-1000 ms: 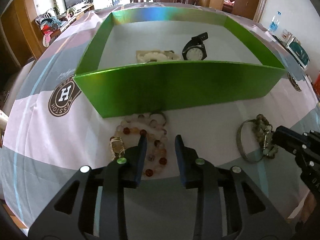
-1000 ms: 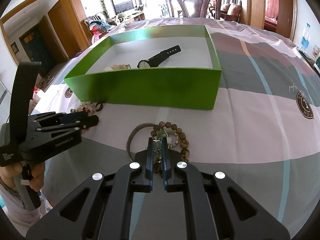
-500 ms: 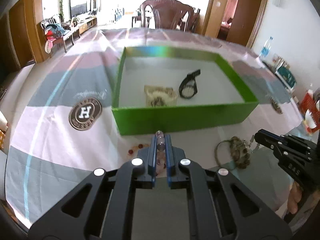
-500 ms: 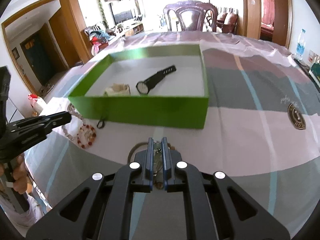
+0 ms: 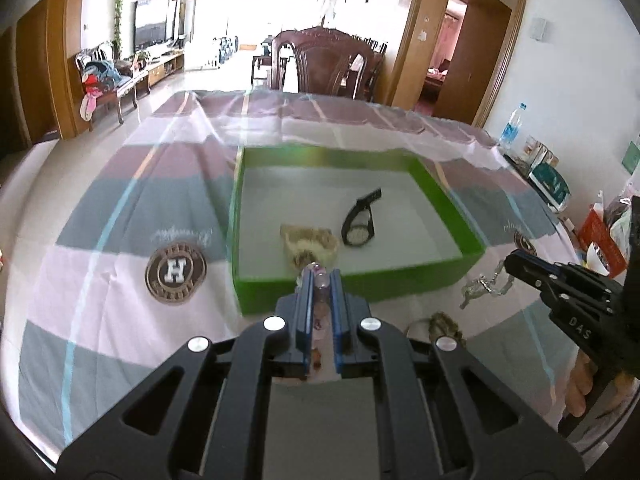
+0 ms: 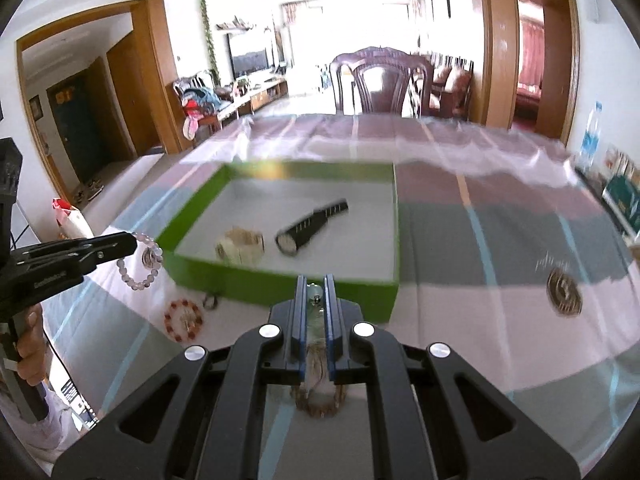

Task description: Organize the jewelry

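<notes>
My left gripper [image 5: 322, 274] is shut on a pale pink bead bracelet [image 5: 322, 281], held above the cloth in front of the green box [image 5: 360, 284]. In the right wrist view that bracelet [image 6: 140, 266] hangs in a loop from the left gripper [image 6: 134, 242]. My right gripper [image 6: 316, 278] is shut on a silvery chain piece [image 6: 316, 296]. The left wrist view shows the chain piece [image 5: 484, 286] dangling from the right gripper [image 5: 510, 258]. Inside the green box [image 6: 240, 280] lie a black watch [image 6: 308, 226] and a cream bracelet [image 6: 240, 246].
A red bead bracelet [image 6: 184, 320] and a small dark ring [image 6: 210, 300] lie on the striped cloth near the box's front left corner. A brown bead bracelet [image 5: 444, 324] rests under the right gripper. A wooden chair [image 5: 324, 64] stands beyond the table; clutter lines the right edge.
The left gripper closed on the pale bead bracelet and lifted it off the cloth. The right gripper rose with the silvery chain piece, leaving the brown beads below. Both views now look down from higher.
</notes>
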